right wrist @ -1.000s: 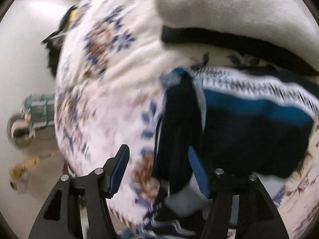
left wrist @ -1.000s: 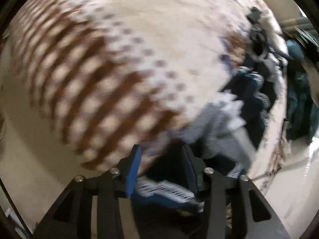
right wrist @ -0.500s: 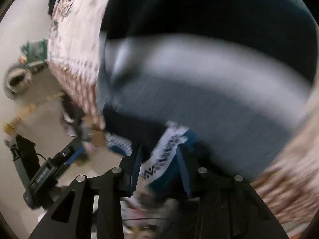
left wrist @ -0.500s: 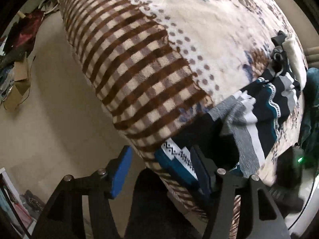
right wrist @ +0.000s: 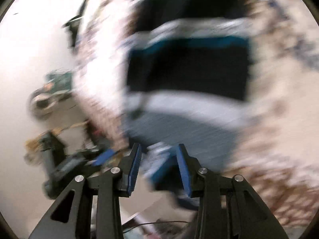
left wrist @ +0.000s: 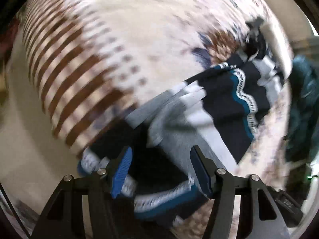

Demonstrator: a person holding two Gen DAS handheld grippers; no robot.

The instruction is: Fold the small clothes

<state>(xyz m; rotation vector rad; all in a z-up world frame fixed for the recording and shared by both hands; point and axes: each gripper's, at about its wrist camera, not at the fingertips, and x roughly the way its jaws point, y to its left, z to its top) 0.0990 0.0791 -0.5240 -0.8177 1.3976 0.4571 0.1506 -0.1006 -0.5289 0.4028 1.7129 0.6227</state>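
Observation:
A small striped sweater, navy, grey, white and teal with a patterned band, lies on a patterned blanket; it shows in the left wrist view (left wrist: 229, 103) and in the right wrist view (right wrist: 187, 71). My left gripper (left wrist: 160, 165) has its jaws apart, with the sweater's near navy and teal hem lying between and under the blue pads (left wrist: 122, 171). My right gripper (right wrist: 159, 159) has its jaws partly closed around the sweater's teal and white edge (right wrist: 159, 163); contact is blurred. Both views are motion-blurred.
The blanket (left wrist: 123, 39) has brown stripes on the left and floral print elsewhere and covers a bed. A dark teal cloth pile (left wrist: 303, 103) sits at the right. In the right wrist view, pale floor (right wrist: 30, 59) with cluttered objects (right wrist: 51, 91) lies to the left.
My left gripper moved closer over the sweater's hem and its jaws stand wider. My right gripper pulled back, so more of the sweater shows, and its jaws stand somewhat wider apart.

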